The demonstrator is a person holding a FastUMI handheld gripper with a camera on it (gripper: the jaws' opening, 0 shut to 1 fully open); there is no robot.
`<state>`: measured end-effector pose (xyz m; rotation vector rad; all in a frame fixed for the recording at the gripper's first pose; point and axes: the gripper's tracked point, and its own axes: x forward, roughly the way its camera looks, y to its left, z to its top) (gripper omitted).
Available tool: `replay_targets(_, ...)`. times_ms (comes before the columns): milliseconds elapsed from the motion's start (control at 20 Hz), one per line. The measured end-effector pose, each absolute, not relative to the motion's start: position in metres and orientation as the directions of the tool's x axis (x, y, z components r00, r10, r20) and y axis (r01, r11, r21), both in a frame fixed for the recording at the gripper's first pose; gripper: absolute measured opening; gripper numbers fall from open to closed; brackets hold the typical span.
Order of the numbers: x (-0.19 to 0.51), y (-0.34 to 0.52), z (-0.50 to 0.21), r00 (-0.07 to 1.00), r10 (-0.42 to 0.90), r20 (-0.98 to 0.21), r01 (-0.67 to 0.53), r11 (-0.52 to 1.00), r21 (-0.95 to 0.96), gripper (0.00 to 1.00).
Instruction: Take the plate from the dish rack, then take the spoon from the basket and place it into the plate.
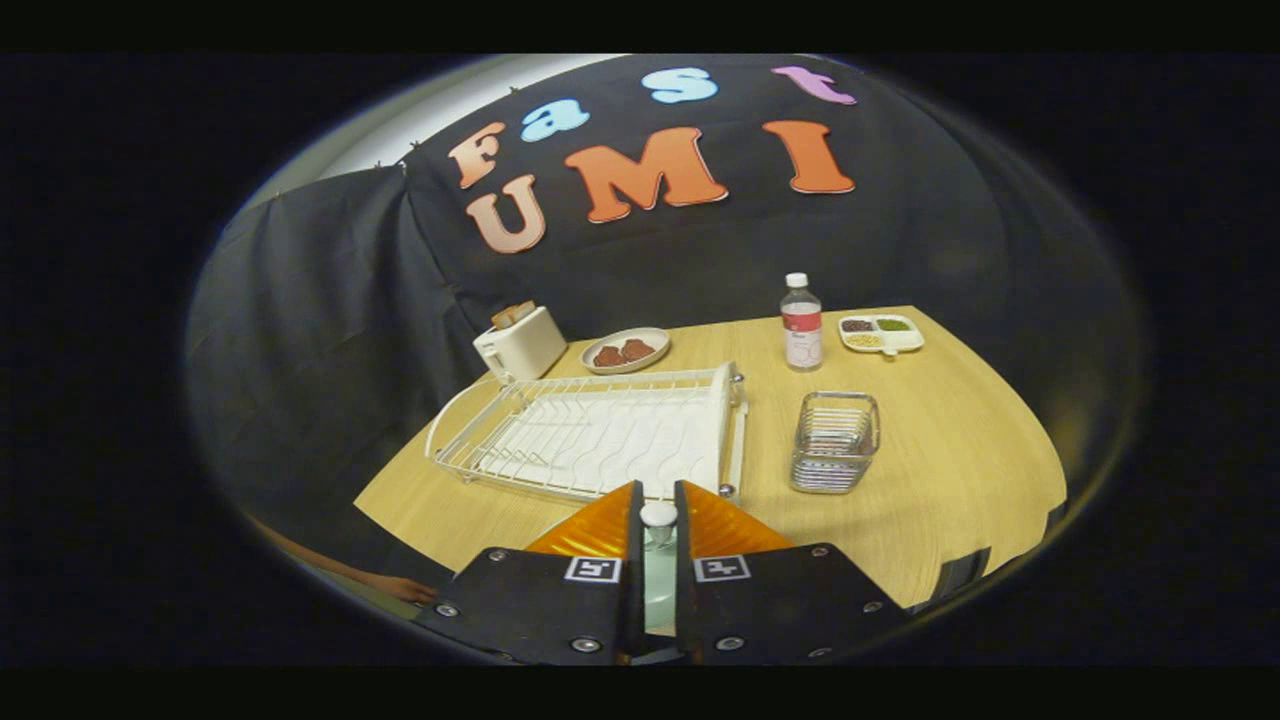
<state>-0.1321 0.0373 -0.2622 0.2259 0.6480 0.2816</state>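
Note:
My gripper [658, 488] hangs low over the near edge of the wooden table [960, 480], its fingers nearly together. Pinched between them is a small white rounded end, which looks like the spoon [658, 516]; the rest of it is hidden by the fingers. Through the narrow gap below it I see a pale glossy surface, apparently the plate [655, 590], lying right under the gripper. Just beyond the fingertips sits the white wire dish rack [590, 440] with nothing standing in it. The wire basket [835, 442] stands ahead of the fingers to the right and looks empty.
Behind the rack are a white toaster [520, 343] and a dish with brown food [626, 350]. A capped bottle [801, 322] and a divided snack tray [881, 333] stand beyond the basket. A person's hand [400, 588] rests by the table's near left corner.

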Motion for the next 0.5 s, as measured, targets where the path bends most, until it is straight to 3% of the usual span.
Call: replay_targets(500, -0.122, 0.072, -0.282, 0.73, 0.392, -0.56, -0.271, 0.918, 0.29, 0.12)
